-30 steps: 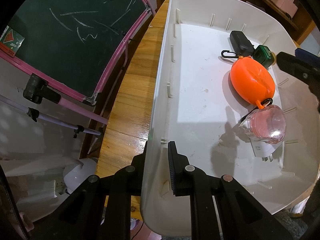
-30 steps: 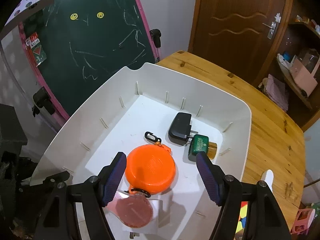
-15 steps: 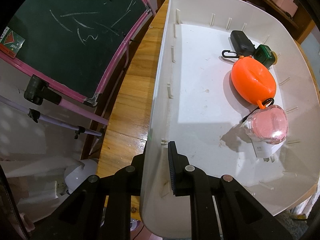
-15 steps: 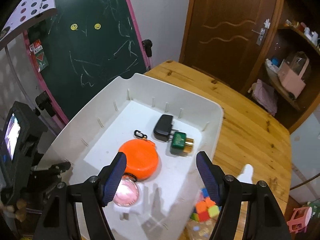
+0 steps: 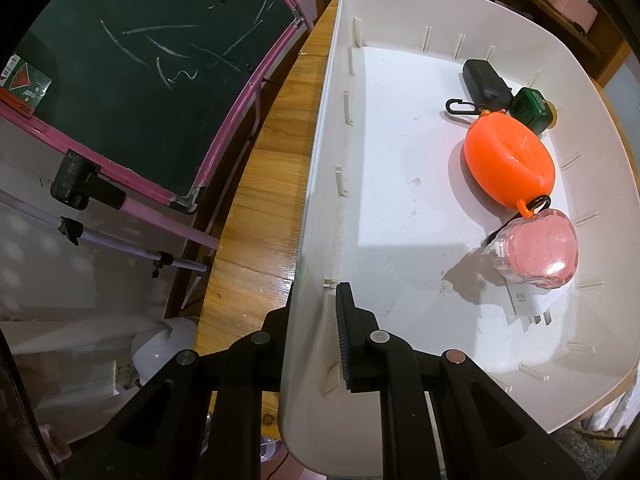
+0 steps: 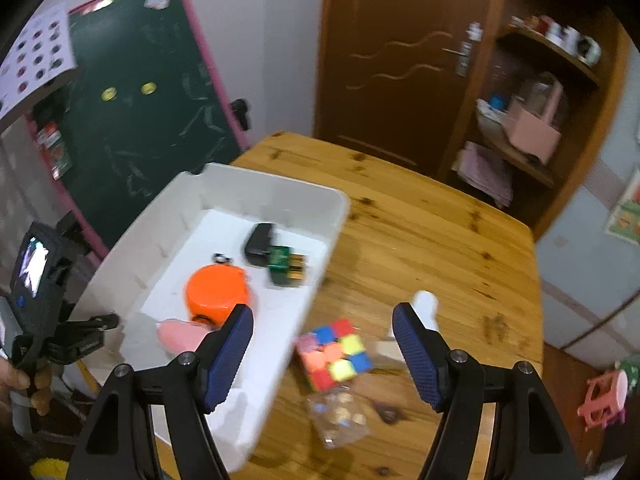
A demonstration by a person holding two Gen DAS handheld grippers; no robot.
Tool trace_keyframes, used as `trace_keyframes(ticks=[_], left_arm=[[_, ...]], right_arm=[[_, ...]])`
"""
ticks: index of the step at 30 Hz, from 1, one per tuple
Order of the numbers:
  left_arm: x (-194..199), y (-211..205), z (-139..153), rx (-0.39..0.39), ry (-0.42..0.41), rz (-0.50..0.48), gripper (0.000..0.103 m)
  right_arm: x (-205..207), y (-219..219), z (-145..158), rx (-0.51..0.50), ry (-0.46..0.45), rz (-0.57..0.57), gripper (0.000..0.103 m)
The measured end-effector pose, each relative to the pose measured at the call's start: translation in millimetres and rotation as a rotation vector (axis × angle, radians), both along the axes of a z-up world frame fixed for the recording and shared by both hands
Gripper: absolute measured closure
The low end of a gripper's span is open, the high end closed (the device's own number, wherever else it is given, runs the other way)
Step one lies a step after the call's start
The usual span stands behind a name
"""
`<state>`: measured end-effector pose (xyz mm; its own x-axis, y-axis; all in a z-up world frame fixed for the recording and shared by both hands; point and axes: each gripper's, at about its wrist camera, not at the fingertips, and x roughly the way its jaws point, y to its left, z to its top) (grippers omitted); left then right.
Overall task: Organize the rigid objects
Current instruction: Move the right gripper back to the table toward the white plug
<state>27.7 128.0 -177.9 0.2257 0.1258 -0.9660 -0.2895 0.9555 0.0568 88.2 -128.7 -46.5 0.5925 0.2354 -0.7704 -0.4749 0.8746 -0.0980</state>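
Note:
A white plastic bin (image 5: 316,184) (image 6: 276,188) stands on the wooden table. It holds an orange round case (image 5: 508,160) (image 6: 218,290), a black charger (image 5: 486,82) (image 6: 260,242), a green box (image 5: 532,108) (image 6: 284,266) and a pink item in clear wrap (image 5: 538,252) (image 6: 178,334). My left gripper (image 5: 316,320) is shut on the bin's left wall near its front corner. My right gripper (image 6: 324,344) is open and empty, above a colourful puzzle cube (image 6: 334,350) on the table beside the bin.
A clear bag of small items (image 6: 340,416) and a white object (image 6: 426,308) lie on the table (image 6: 420,232) near the cube. A green chalkboard (image 5: 132,60) stands left of the table. A door (image 6: 388,60) and shelves (image 6: 528,120) stand behind.
My right gripper has pulled up and away to the right, out of the bin, and now hangs over the cube. The left gripper and bin have stayed put.

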Motion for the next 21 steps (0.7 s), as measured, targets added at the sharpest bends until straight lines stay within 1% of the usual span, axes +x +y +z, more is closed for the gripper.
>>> trace_keyframes(ticks=[6, 10, 12, 16, 21], left_arm=[[-0.6, -2.2, 0.7, -0.004, 0.006, -0.008, 0.088], [-0.3, -1.9, 0.6, -0.008, 0.010, -0.005, 0.088], [0.0, -1.5, 0.3, -0.012, 0.012, -0.004, 0.088], [0.8, -1.4, -0.4, -0.013, 0.017, -0.003, 0.088], [1.8, -0.6, -1.4, -0.018, 0.022, -0.003, 0.088]], right_arm=[[15.8, -45.5, -2.3, -0.013, 0.002, -0.120, 0.030], [31.3, -72.1, -9.9, -0.019, 0.034, -0.204, 0.030], [41.9, -85.2, -15.0, -0.004, 0.062, -0.243, 0.030], [58.9, -95.3, -28.0, -0.001, 0.113, -0.291, 0.030], [88.8, -94.6, -54.5, 0.046, 0.227, -0.325, 0.030]])
